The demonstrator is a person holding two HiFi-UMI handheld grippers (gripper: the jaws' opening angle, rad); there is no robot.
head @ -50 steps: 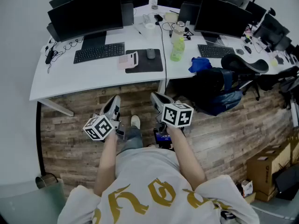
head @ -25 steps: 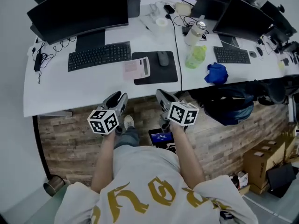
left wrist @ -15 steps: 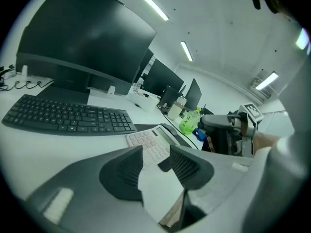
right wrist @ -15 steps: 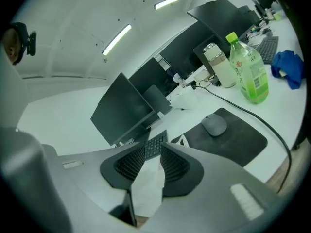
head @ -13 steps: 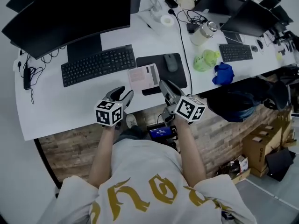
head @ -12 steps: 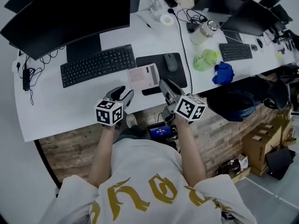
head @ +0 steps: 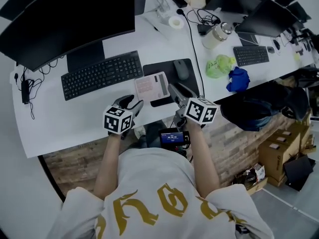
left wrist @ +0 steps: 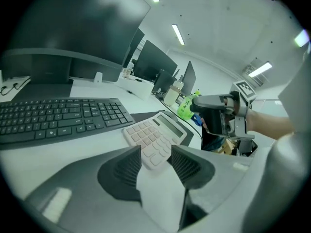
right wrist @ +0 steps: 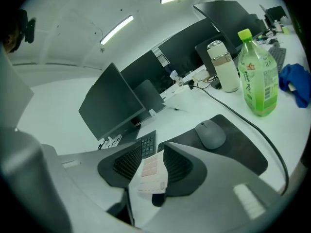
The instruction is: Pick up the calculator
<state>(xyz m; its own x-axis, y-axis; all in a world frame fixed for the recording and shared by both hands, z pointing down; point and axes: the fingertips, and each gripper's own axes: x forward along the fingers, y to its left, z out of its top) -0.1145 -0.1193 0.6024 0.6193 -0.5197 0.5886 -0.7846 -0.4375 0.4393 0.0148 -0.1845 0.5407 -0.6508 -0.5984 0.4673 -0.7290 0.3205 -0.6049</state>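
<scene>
While my left gripper [head: 130,105] and right gripper [head: 175,91] hover with jaws apart and empty, the calculator [head: 152,87] lies flat just ahead, between keyboard [head: 102,74] and mouse [head: 179,68]. I should straddle its long edges squarely, then close gently so it cannot skid.

Reaches forward with both bare arms, left forearm [head: 110,156] and right forearm [head: 200,151] running almost side by side. Holds the left gripper [head: 133,103] with jaws apart, aimed far and a little right. Holds the right gripper [head: 173,89] slightly farther out, jaws likewise apart, aimed far and to the left. Carries the two grippers near each other without touching, marker cubes turned upward.
</scene>
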